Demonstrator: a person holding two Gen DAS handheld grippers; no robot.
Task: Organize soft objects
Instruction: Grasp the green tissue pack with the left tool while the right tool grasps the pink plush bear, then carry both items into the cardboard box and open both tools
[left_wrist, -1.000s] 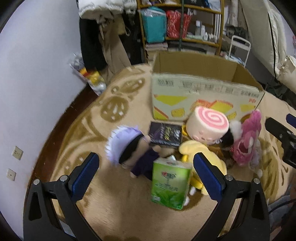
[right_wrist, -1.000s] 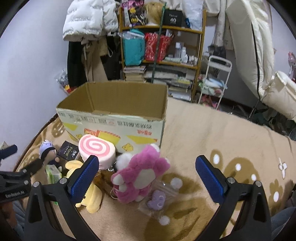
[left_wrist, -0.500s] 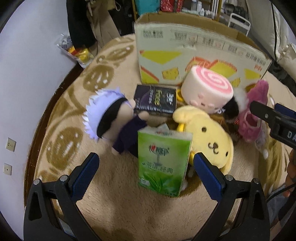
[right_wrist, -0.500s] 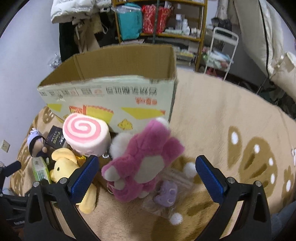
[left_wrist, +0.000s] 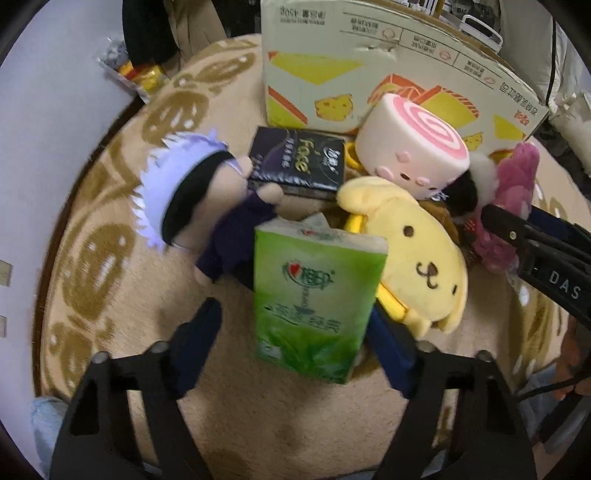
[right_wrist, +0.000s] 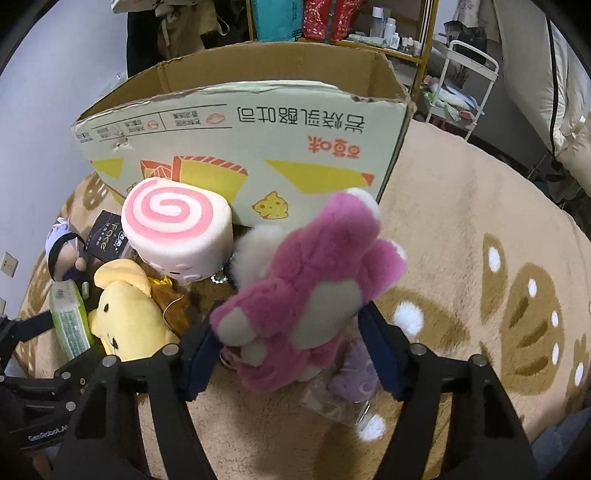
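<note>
My left gripper (left_wrist: 295, 347) is open around the upright green tissue pack (left_wrist: 314, 295); the right finger touches its side, the left finger stands apart. A yellow dog plush (left_wrist: 413, 243), a purple-haired doll (left_wrist: 192, 195), a pink swirl roll plush (left_wrist: 413, 147) and a dark tissue pack (left_wrist: 299, 162) lie around it. My right gripper (right_wrist: 288, 354) is open around the pink bear plush (right_wrist: 310, 291), its fingers close to the plush's sides. A small purple plush in a clear bag (right_wrist: 351, 384) lies under the bear.
An open cardboard box (right_wrist: 258, 122) stands right behind the toys on the beige patterned rug (right_wrist: 480, 258). Shelves (right_wrist: 332, 22), a white cart (right_wrist: 465, 74) and hanging clothes stand beyond it. A wall (left_wrist: 44, 110) runs along the left.
Both grippers have moved forward and down onto the pile. The left fingers have narrowed around the green tissue pack, the right fingers around the pink bear.
</note>
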